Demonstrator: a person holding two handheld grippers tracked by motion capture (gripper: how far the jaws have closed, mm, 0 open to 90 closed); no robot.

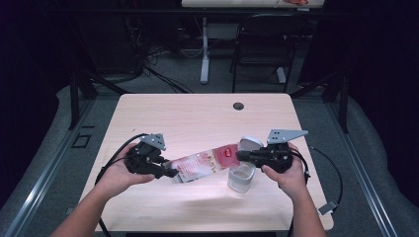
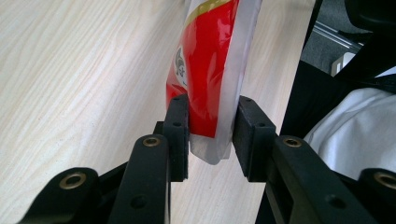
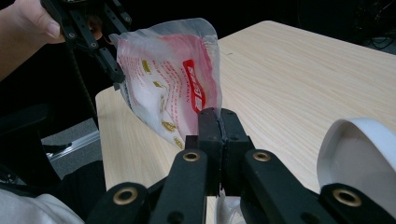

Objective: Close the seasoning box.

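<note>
A red-and-white plastic pouch (image 1: 205,165) (image 3: 168,88) hangs stretched between both grippers, just above the pale wooden table (image 1: 197,113). My left gripper (image 1: 170,173) (image 2: 213,105) is shut on the pouch's (image 2: 210,70) lower end, its pads pressing both sides. My right gripper (image 1: 240,156) (image 3: 218,114) is shut on the pouch's upper edge, jaws nearly together on the thin film. Directly below the right gripper stands a clear container (image 1: 241,178) with its white hinged lid (image 1: 250,143) (image 3: 362,154) flipped open. The left gripper (image 3: 109,65) also appears far off in the right gripper view.
A small round hole (image 1: 238,105) sits near the table's far edge. Beyond the table stand a black chair (image 1: 262,44) and another desk's white leg (image 1: 204,49). The table's right edge lies close to the left gripper's jaws in the left gripper view.
</note>
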